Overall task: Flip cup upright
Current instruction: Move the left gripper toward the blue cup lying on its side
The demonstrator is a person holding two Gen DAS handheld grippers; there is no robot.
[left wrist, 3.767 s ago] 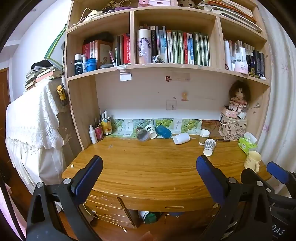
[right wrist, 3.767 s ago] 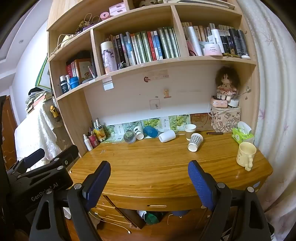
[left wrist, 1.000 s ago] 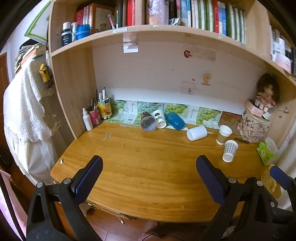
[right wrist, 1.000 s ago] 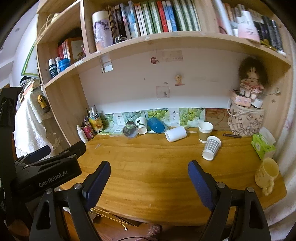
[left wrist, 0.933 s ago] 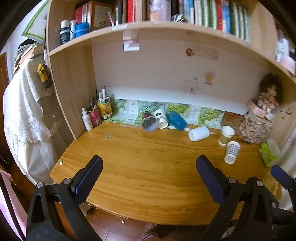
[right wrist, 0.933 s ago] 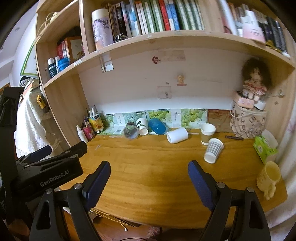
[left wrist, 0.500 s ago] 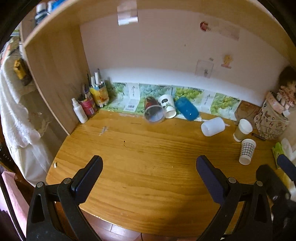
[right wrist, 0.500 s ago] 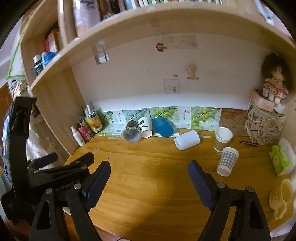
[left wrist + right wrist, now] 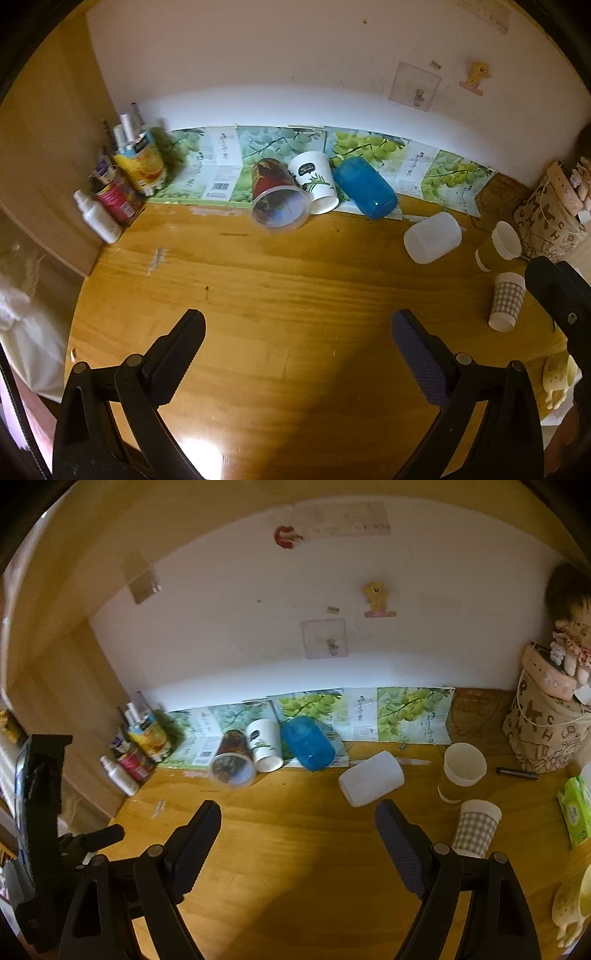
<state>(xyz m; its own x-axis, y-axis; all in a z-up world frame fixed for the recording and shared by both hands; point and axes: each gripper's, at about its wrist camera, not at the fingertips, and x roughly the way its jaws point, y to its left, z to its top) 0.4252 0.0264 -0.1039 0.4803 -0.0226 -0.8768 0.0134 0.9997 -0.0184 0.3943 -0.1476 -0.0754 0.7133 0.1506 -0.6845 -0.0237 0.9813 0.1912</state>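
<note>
Several cups lie on their sides at the back of the wooden desk (image 9: 295,295): a clear cup with a red print (image 9: 277,201) (image 9: 232,762), a white paper cup (image 9: 314,182) (image 9: 264,747), a blue cup (image 9: 364,188) (image 9: 306,742) and a white plastic cup (image 9: 432,238) (image 9: 371,779). A checkered cup (image 9: 504,306) (image 9: 476,827) stands upside down at the right. A brown-sleeved cup (image 9: 496,245) (image 9: 461,771) stands upright. My left gripper (image 9: 297,339) and right gripper (image 9: 297,827) are open and empty above the desk's middle.
Bottles and tubes (image 9: 118,184) crowd the back left corner by the shelf side wall. A lettered bag (image 9: 543,731) with a doll, a green tissue pack (image 9: 576,810) and a yellow mug (image 9: 576,904) are at the right. The shelf board hangs overhead.
Both grippers have moved forward and lower over the desk, toward the cups at the back. The cups have not moved and both grippers stay open.
</note>
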